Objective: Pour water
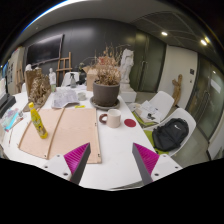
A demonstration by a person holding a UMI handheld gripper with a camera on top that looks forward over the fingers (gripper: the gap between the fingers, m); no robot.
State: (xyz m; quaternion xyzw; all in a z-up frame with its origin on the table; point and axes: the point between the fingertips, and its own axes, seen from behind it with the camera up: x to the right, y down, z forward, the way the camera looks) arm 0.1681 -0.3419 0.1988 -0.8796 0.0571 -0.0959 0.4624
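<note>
Your hand-held gripper hangs above the near part of the white table, its two fingers spread wide apart with nothing between them; the magenta pads face each other across bare tabletop. Beyond the fingers, a small white cup stands upright near the middle of the table, just beside a dark red round lid or coaster; you cannot tell what the cup holds. Behind it sits a large dark plant pot filled with dried, brownish stems. To your left, a yellow bottle stands on a tan board. To your right, a black bag lies near the table's edge, well apart from the cup.
</note>
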